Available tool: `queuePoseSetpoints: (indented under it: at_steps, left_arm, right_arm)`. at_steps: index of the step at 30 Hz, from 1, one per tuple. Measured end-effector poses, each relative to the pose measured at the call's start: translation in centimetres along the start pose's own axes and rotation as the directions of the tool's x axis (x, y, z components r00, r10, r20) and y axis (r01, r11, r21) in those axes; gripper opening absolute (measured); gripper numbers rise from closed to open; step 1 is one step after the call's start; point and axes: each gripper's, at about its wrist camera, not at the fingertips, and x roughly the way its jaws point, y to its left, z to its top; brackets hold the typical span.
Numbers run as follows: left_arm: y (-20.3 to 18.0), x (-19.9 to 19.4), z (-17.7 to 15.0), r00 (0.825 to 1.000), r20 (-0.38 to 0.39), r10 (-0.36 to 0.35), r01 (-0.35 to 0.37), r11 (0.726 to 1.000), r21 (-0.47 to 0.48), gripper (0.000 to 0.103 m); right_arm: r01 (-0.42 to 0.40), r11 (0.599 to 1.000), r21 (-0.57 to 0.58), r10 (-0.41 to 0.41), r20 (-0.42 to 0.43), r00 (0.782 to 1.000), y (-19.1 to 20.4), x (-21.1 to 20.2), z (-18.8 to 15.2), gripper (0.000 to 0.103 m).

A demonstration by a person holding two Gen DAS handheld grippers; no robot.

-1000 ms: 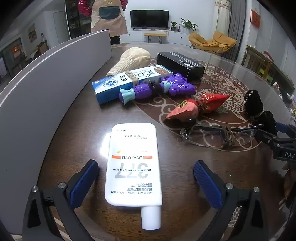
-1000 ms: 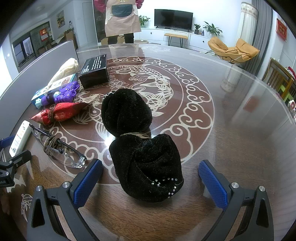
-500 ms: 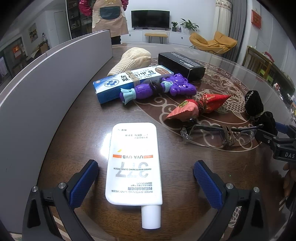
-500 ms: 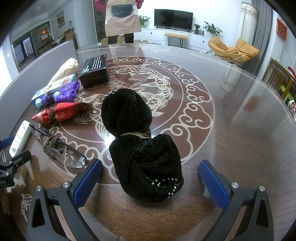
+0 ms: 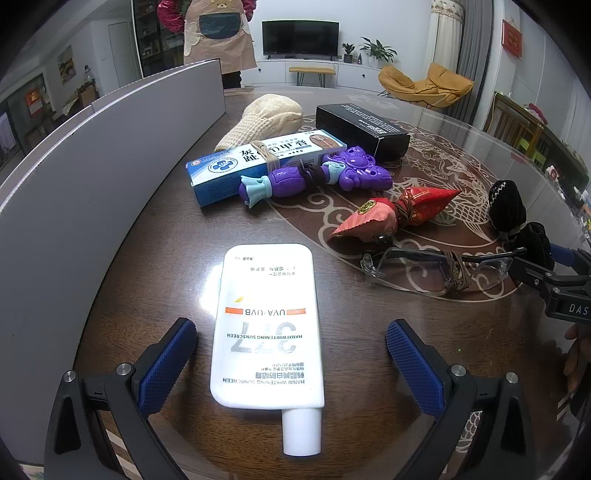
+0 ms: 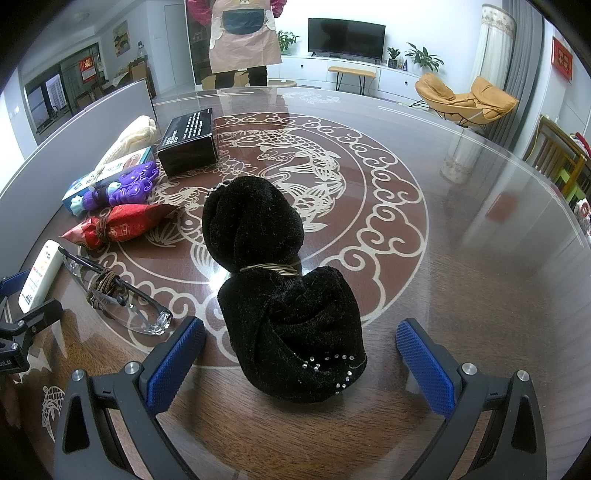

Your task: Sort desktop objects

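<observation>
My left gripper [image 5: 291, 358] is open, its blue pads either side of a white sunscreen tube [image 5: 267, 325] lying flat with the cap toward me. My right gripper [image 6: 301, 358] is open around a black rolled cloth bundle [image 6: 280, 288] tied with a band. Between them lie clear glasses [image 5: 439, 267], also in the right wrist view [image 6: 118, 299]. Farther back lie a red pouch [image 5: 391, 216], a purple toy [image 5: 317, 179], a blue-white box [image 5: 258, 162], a cream knit item [image 5: 266, 118] and a black box [image 5: 362, 127].
A grey partition wall [image 5: 92, 155] runs along the left side of the round brown table [image 6: 461, 258]. A person in an apron [image 6: 242, 33] stands at the far edge. The right gripper shows in the left wrist view [image 5: 554, 280].
</observation>
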Motion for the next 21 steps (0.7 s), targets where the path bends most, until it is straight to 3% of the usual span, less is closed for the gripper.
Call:
queuePoseSetpoints:
  at_steps: [21]
  left_arm:
    - [0.04, -0.45, -0.02, 1.0, 0.0, -0.005, 0.005, 1.0, -0.001, 0.103]
  right_arm:
    - [0.0, 1.0, 0.0, 0.0, 0.0, 1.0, 0.15, -0.04, 0.0, 0.103]
